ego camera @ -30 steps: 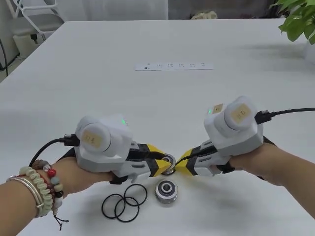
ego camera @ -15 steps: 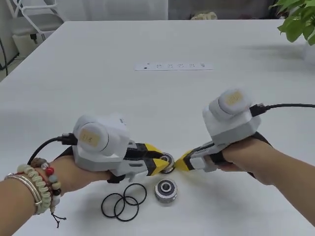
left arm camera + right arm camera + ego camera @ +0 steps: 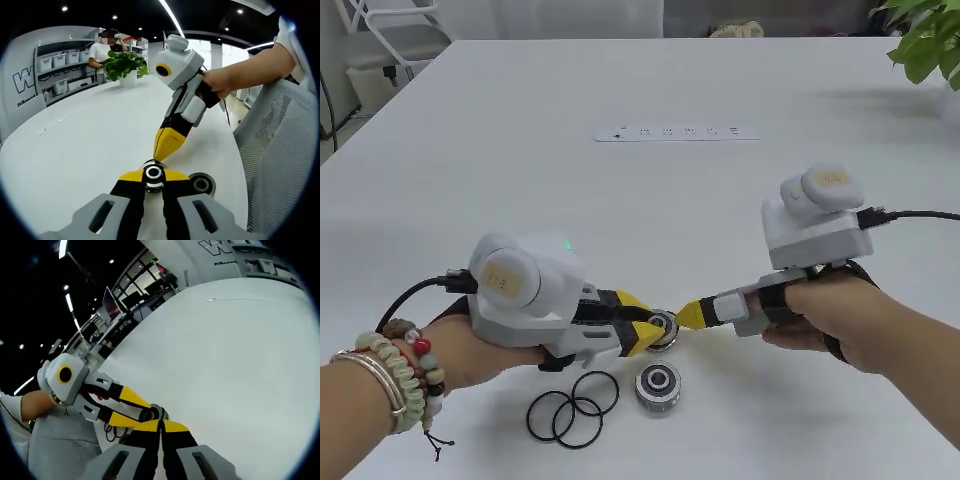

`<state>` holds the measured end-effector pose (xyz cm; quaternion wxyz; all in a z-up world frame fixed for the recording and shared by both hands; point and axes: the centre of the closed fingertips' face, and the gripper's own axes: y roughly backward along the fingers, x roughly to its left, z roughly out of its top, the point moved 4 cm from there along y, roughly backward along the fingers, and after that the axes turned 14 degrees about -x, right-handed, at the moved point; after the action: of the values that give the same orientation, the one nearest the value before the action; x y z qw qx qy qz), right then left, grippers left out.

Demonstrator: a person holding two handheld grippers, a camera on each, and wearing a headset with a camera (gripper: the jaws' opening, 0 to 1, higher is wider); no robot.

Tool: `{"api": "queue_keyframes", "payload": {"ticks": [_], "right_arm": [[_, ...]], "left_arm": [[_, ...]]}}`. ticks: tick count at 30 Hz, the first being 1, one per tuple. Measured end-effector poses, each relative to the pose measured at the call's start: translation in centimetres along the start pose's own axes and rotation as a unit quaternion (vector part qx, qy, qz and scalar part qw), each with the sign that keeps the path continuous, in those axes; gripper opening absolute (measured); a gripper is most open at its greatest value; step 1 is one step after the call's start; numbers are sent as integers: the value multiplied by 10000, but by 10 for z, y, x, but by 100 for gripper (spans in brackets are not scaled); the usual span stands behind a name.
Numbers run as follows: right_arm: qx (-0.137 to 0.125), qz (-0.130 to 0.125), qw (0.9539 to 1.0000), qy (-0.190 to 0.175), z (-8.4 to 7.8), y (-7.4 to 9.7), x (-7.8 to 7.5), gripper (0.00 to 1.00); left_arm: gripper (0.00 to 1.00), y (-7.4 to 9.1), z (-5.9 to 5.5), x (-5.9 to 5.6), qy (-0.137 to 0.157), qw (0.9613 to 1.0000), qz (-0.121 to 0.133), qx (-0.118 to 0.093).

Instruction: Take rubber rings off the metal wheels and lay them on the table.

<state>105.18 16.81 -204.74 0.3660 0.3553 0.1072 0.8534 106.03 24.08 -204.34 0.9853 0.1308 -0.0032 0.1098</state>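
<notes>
Item: wheel (image 3: 662, 327), near centre over surface (image 3: 620, 200), clamped by fingers of left gripper (image 3: 646, 336). Right gripper (image 3: 692, 315): fingers pressed together at wheel's right rim; ring pinch unclear. Handling: steady wheel, peel rightward, lay beside rings (image 3: 570, 410).

We see the head view bright and evenly lit from above: the white table (image 3: 520, 120) is nearly washed out, and only faint, soft-edged shadows lie on it, one near the plant (image 3: 920, 45). Focus there is crisp throughout. In both gripper views we find a dark ceiling with small ceiling spots (image 3: 64, 8) and a long strip light (image 3: 170, 15) glowing against it. The fisheye bends the table's edge and the shelves (image 3: 55, 75) strongly toward the rim. The metal wheel (image 3: 153, 173) glints in the left gripper view, while the right gripper view looks softer, its far background smeared.
</notes>
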Motion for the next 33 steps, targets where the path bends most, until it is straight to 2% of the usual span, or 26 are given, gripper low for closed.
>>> {"api": "queue_keyframes", "payload": {"ticks": [4, 10, 11, 12, 13, 14, 15, 17, 21, 23, 25, 28, 30, 33], "right_arm": [[25, -11, 10000, 57, 3, 0, 5, 0], [-8, 187, 9997, 126, 8, -4, 17, 0], [-43, 261, 9995, 168, 10, -5, 19, 0], [-293, 630, 9976, 25, 19, -7, 31, 0], [-441, 621, 9970, -121, 25, -7, 34, 0], [-134, 305, 9991, 243, 20, -5, 28, 0], [-131, 183, 9978, 618, 20, -6, 24, 0], [-45, 198, 9987, 476, 14, -6, 26, 0], [67, 49, 9987, 513, 7, -4, 15, 0], [112, -20, 9987, 502, 5, -4, 11, 0], [143, -76, 9987, 489, 3, -4, 9, 0], [119, -45, 9991, 406, 3, -2, 9, 0], [95, -73, 9990, 429, 4, -2, 9, 0], [54, -67, 9990, 444, 5, -1, 10, 0]], "left_arm": [[7, 0, 0, -1, -12, 10000, 64, -29], [7, -1, 0, -1, -12, 10000, 77, -25], [7, -1, 0, -1, -15, 10000, 77, -27], [7, -1, 0, -1, -19, 10000, 84, -36], [7, -2, 0, -1, -18, 10000, 87, -39], [7, -2, 0, -1, -4, 9999, 98, -46], [7, -2, 0, -1, -6, 9999, 95, -52], [7, -2, 0, -1, 1, 9999, 98, -80], [8, -2, 0, -2, -3, 9999, 105, -88], [7, -2, 1, -4, -120, 9999, 88, -45], [8, -3, 2, -2, -96, 9999, 52, 36], [8, -3, 3, -2, -128, 9998, 45, 155], [12, -1, 6, -4, -257, 9994, -79, 215], [17, 3, 15, -4, -187, 9995, -136, 227]]}}
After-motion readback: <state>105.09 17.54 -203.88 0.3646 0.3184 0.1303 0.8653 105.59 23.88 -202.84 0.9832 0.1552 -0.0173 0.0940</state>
